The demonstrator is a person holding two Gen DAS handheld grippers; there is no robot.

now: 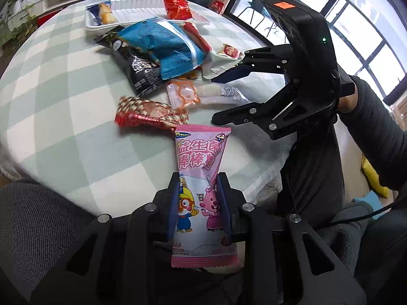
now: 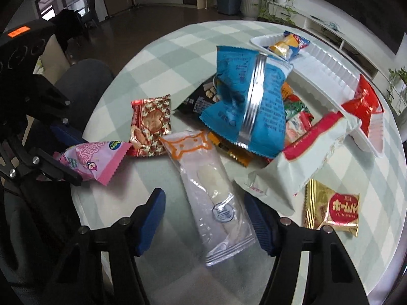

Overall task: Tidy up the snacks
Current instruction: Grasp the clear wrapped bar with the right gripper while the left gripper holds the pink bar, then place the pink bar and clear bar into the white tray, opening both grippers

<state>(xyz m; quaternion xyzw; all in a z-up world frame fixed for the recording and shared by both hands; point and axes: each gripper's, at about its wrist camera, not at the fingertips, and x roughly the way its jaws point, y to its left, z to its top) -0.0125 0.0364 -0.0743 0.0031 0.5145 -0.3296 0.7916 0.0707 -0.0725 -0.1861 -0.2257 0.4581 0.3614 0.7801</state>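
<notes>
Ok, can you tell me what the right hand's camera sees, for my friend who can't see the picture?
The right gripper is open over a clear packet with an orange cat outline, which lies between its blue fingers on a checked tablecloth. Beyond it is a pile of snacks topped by a blue bag, and a white tray. At left, the left gripper holds a pink packet.

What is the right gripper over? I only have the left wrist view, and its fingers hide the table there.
Observer: The right gripper stands open astride a clear packet holding a white bar; neither pad touches it.
Operator: Is anything beside it that I can't see?
Observer: Yes. A gold packet with a red label lies on the table, at the gripper's right finger in the right wrist view, apart from the white bag.
</notes>
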